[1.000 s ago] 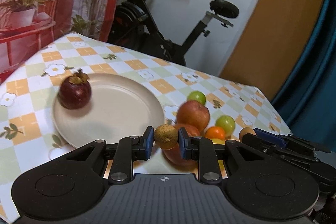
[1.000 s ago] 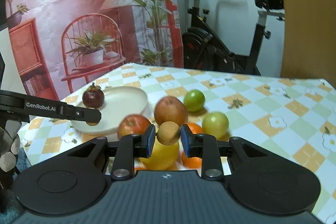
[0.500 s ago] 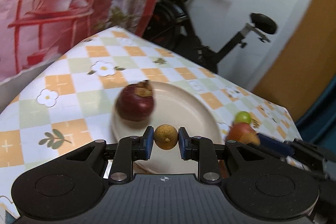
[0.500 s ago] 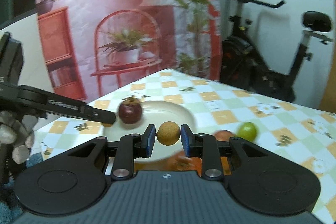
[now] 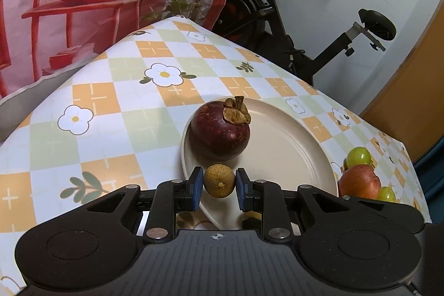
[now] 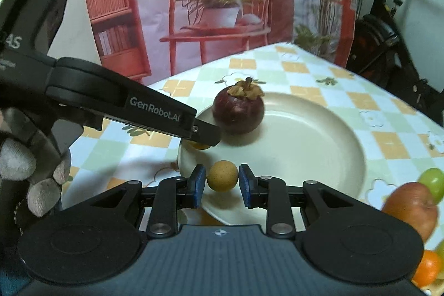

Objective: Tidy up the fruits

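A cream plate (image 5: 288,146) (image 6: 310,140) lies on the checked tablecloth, with a dark purple mangosteen (image 5: 219,128) (image 6: 238,110) at its left side. My left gripper (image 5: 218,181) is shut on a small brown longan (image 5: 219,181), held over the plate's near rim just below the mangosteen. My right gripper (image 6: 223,180) is shut on a second tan longan (image 6: 223,176) above the plate's near-left rim. In the right wrist view the left gripper's fingers (image 6: 206,133) reach in from the left, with its longan mostly hidden beneath them.
A pile of fruit sits right of the plate: a red apple (image 5: 359,181) (image 6: 410,208), green fruits (image 5: 358,156) (image 6: 431,182) and an orange (image 6: 426,267). An exercise bike (image 5: 280,10) stands beyond the table's far edge. A gloved hand (image 6: 33,171) holds the left gripper.
Both grippers have swung left from the fruit pile to the plate, each keeping its longan. The mangosteen now sits right in front of them.
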Demonstrator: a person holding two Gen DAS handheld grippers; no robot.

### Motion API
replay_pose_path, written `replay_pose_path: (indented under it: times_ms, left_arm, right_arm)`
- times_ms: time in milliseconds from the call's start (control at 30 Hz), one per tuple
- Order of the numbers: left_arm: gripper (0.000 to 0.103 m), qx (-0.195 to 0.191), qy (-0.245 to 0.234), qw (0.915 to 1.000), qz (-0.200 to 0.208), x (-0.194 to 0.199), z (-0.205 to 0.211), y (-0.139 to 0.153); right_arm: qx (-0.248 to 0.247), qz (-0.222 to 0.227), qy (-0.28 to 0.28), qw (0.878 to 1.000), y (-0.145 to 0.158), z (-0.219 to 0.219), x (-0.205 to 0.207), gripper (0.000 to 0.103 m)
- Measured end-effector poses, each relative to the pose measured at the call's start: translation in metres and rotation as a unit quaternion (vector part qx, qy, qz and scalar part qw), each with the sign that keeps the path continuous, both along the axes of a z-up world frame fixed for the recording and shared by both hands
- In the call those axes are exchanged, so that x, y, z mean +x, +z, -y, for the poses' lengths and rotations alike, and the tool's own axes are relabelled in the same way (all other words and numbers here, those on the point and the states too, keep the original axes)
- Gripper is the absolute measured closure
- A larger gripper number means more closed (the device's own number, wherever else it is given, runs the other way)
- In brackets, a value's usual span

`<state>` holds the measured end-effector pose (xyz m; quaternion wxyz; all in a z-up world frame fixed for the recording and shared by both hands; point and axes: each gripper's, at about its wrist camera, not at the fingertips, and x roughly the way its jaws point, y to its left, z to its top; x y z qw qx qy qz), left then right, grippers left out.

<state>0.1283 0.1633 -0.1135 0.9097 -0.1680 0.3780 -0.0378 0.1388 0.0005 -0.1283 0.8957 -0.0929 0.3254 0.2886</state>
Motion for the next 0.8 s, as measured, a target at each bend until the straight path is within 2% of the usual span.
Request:
replay_pose_path:
  times_ms: [433,633,800]
  left_arm:
    - [0.076,-0.003,-0.002,1.0,0.0,0.001,-0.001,-0.001]
    - [0.074,0.009,-0.005,0.9998,0.016,-0.004,0.005,0.01]
    - [0.072,0.025,-0.012,0.9988,0.04,-0.011,0.018,0.026]
  right_arm:
    - [0.003,-0.026,-0.001,1.0,-0.009,-0.006,0.012,0.072]
    - [0.006,-0.014,-0.016,1.0,-0.001,0.002,0.007,0.064]
    - [0.002,0.005,-0.045,0.999,0.011,0.017,0.001,0.064]
